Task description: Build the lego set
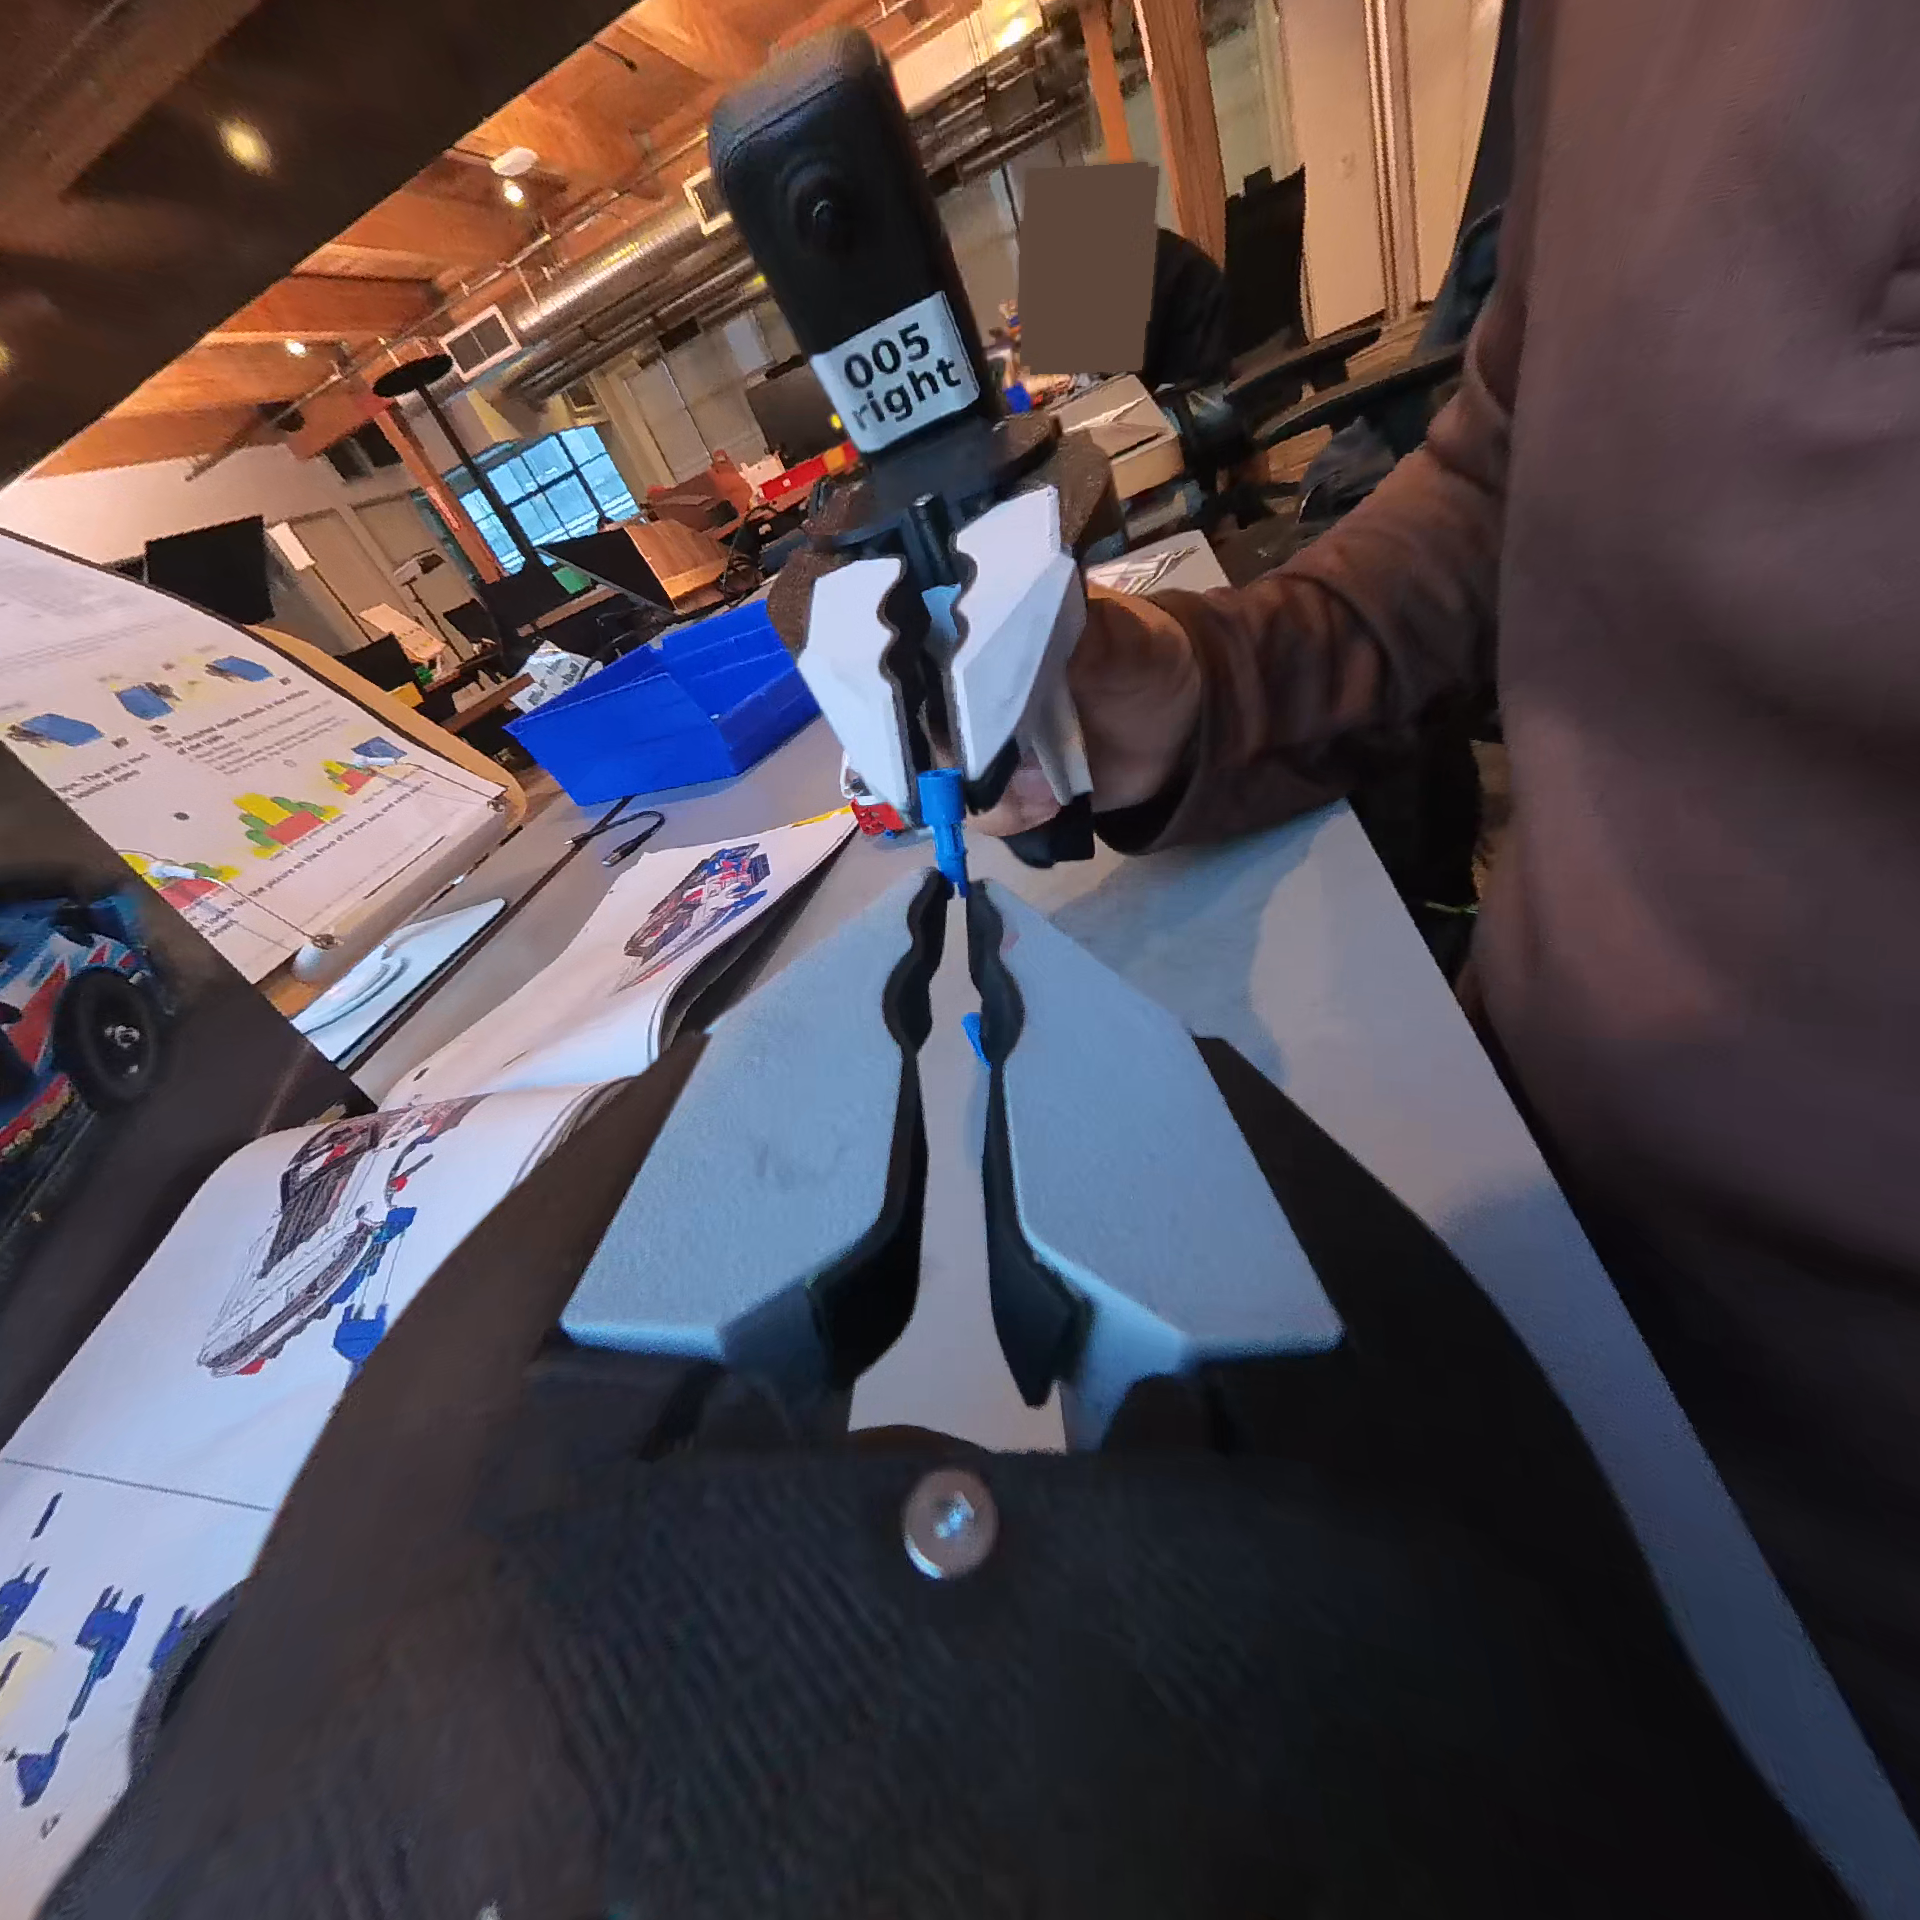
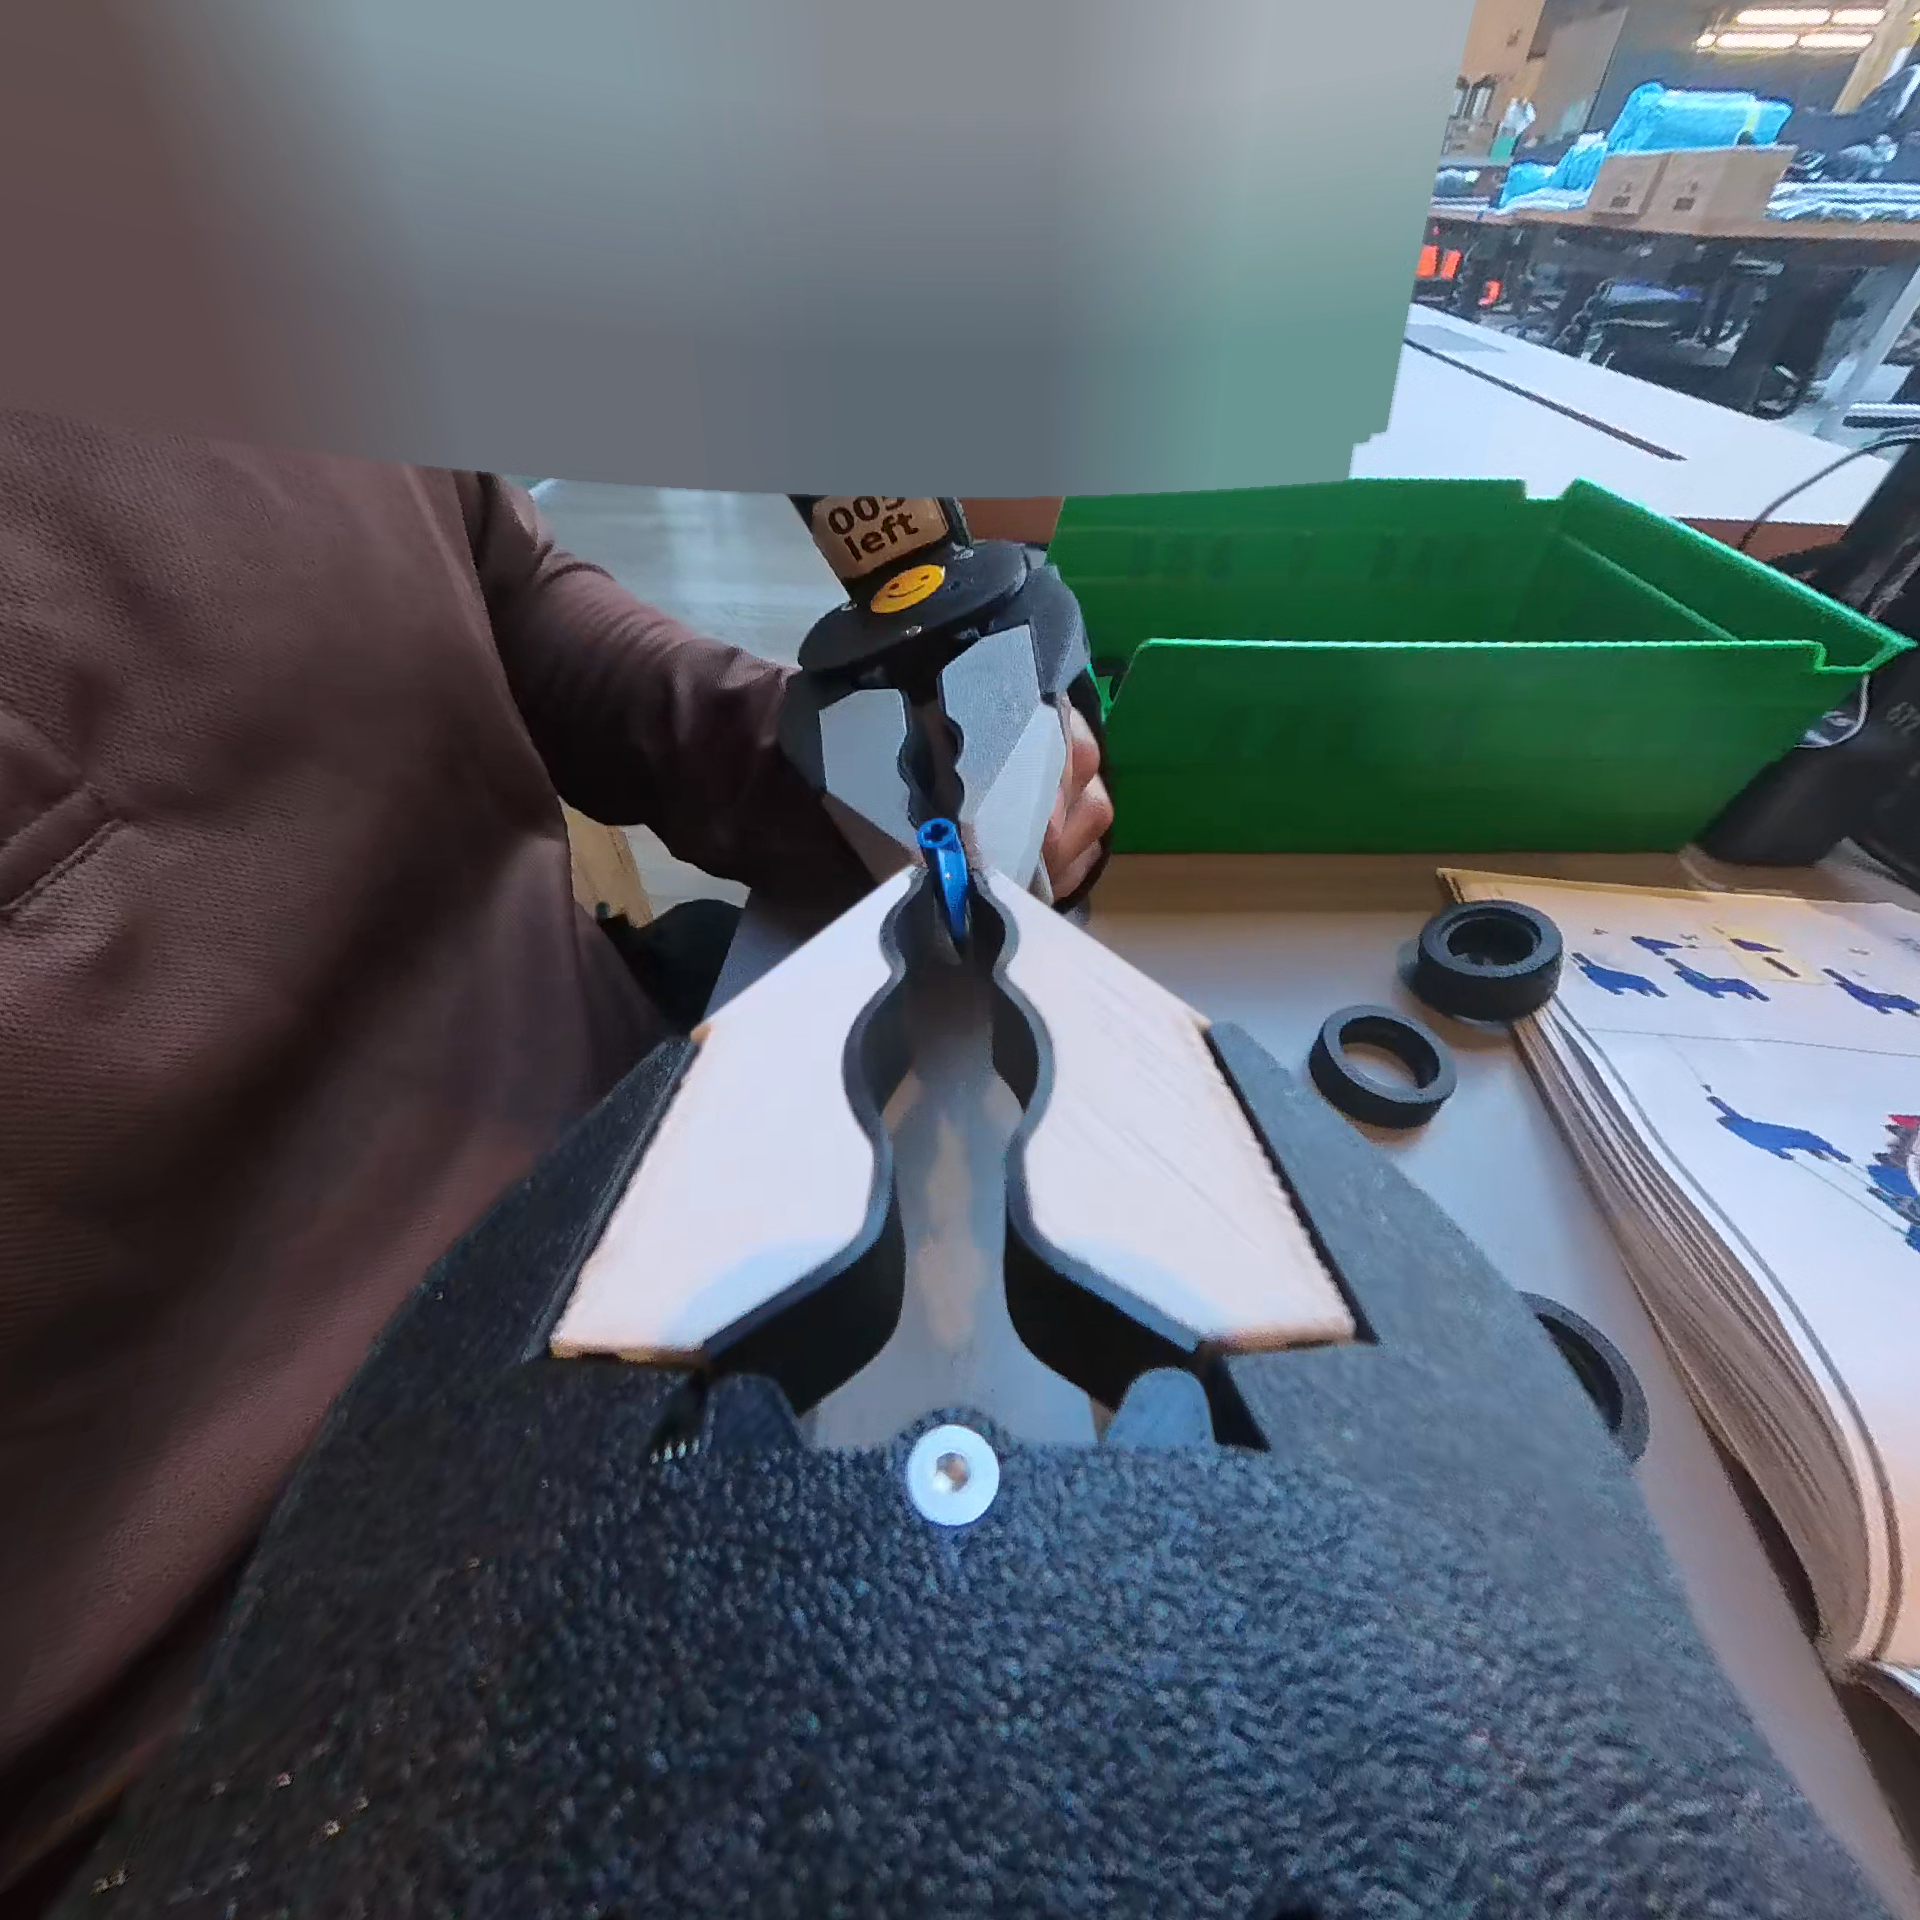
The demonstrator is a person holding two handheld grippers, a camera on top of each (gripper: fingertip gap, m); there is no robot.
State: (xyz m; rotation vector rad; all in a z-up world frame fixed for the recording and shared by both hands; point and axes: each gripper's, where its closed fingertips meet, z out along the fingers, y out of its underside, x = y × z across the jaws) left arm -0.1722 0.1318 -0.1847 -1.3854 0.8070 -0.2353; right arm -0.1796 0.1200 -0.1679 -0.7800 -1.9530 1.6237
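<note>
My two grippers meet tip to tip above the grey table (image 1: 1299,935). My right gripper (image 1: 938,800) is shut on a small blue Lego pin (image 1: 942,821) that points down at my left gripper (image 1: 951,896). My left gripper is shut, and a second blue piece (image 1: 972,1036) shows between its fingers lower down. In the right wrist view the blue pin (image 2: 948,883) sits in my right gripper's tips (image 2: 951,904), and its end reaches the left gripper (image 2: 935,821). I cannot tell whether the blue pieces are joined.
An open instruction booklet (image 1: 499,1164) lies to the left and also shows in the right wrist view (image 2: 1714,1195). Two black tyres (image 2: 1488,956) (image 2: 1379,1065) lie beside it. A green bin (image 2: 1455,727), a blue bin (image 1: 665,717) and a small red and white assembly (image 1: 873,816) stand farther off. The tips of both grippers are at nearly the same place.
</note>
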